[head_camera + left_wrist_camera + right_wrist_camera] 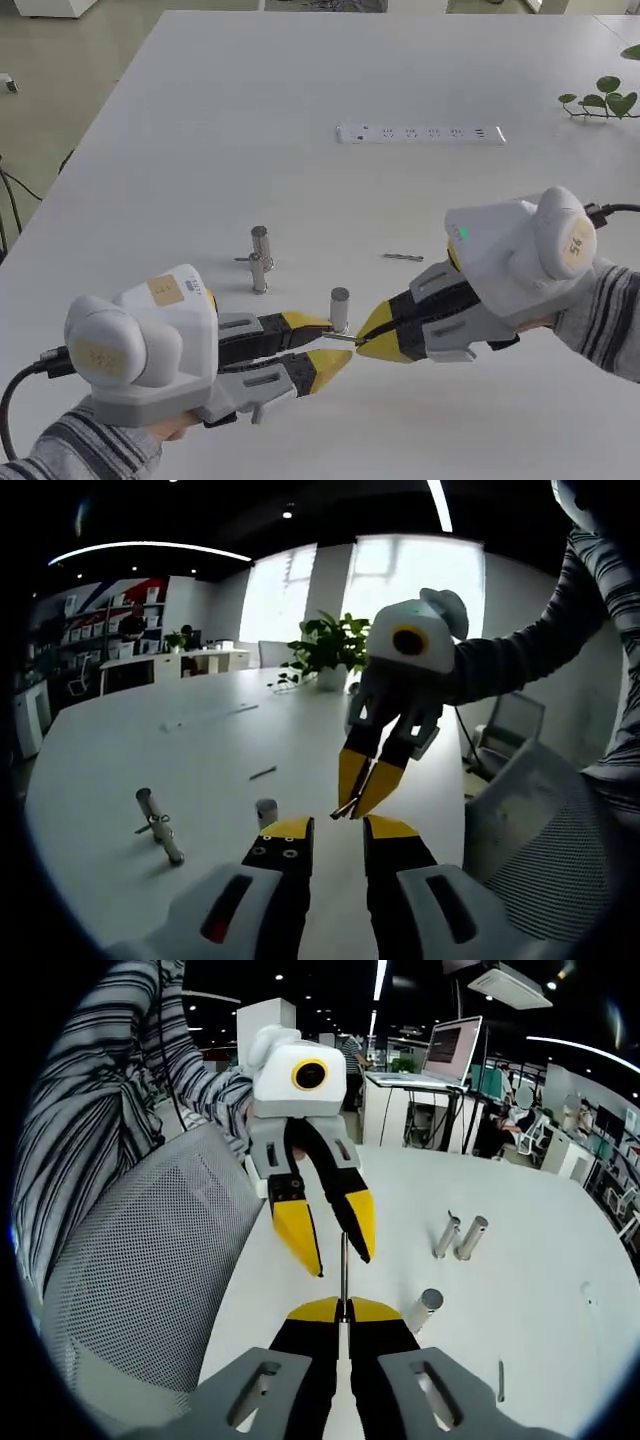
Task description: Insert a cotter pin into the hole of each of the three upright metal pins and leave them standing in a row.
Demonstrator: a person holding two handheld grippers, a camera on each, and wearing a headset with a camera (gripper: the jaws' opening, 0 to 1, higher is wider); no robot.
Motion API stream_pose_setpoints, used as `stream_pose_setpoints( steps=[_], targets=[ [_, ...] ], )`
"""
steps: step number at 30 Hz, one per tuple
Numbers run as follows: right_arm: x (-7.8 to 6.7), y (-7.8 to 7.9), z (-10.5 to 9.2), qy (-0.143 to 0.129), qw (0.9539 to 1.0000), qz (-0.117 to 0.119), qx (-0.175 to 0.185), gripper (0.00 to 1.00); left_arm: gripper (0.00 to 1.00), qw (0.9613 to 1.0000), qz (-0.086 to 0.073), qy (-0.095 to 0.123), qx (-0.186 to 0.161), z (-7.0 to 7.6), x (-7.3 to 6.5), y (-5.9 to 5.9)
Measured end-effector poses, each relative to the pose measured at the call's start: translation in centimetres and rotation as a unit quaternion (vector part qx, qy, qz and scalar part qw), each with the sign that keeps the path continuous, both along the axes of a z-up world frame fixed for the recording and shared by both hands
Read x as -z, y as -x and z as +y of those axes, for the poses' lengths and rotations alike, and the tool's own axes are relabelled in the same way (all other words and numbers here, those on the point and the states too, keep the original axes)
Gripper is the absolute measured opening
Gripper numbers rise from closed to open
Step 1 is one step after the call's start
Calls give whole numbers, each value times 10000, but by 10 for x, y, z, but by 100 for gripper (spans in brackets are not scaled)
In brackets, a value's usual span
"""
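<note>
Right gripper view first: seeing r gripper [343, 1310] clamped on cotter pin [343, 1260], pointing between l gripper's [340, 1263] spread jaws. Over in head view, spotting third pin [340, 308] beside tips, two pins [259, 243] further back, spare cotter [402, 257], loads of bare table [250, 120].

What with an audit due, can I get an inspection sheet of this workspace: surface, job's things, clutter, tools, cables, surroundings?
Surface: white table.
Job's things: rear pins, two standing close together with a cotter pin end showing beside them; third pin upright by the tools; spare cotter pin lying flat.
Clutter: power strip; plant sprig.
Tools: left tool open beside the third pin; right tool shut on held cotter pin.
Cables: left cable and right cable trail from the tools.
Surroundings: mesh chair; office desks behind.
</note>
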State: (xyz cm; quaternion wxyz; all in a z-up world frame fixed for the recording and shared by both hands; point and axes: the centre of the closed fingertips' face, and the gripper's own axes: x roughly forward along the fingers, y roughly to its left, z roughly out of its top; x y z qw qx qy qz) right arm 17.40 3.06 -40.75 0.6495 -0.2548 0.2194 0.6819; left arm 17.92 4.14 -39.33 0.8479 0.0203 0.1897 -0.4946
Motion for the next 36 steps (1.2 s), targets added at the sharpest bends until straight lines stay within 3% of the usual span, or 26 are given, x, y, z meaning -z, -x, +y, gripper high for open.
stream_pose_setpoints(
  steps=[6,13,26,30,36],
  targets=[
    [6,-16,-8,140,9995,-128,261,0,25,9989,-102,-161,-431,8,8,-15],
    [17,-37,-19,367,9978,-221,500,0,25,9957,-180,-349,-843,11,20,-28],
    [42,-58,-35,985,9921,-348,691,0,22,9887,14,-613,-1370,5,51,-50],
    [45,-66,-35,1001,9921,-304,698,0,22,9876,-13,-690,-1413,0,56,-56],
    [48,-68,-33,1056,9916,-339,671,0,22,9847,71,-733,-1577,-2,64,-67]
  ],
)
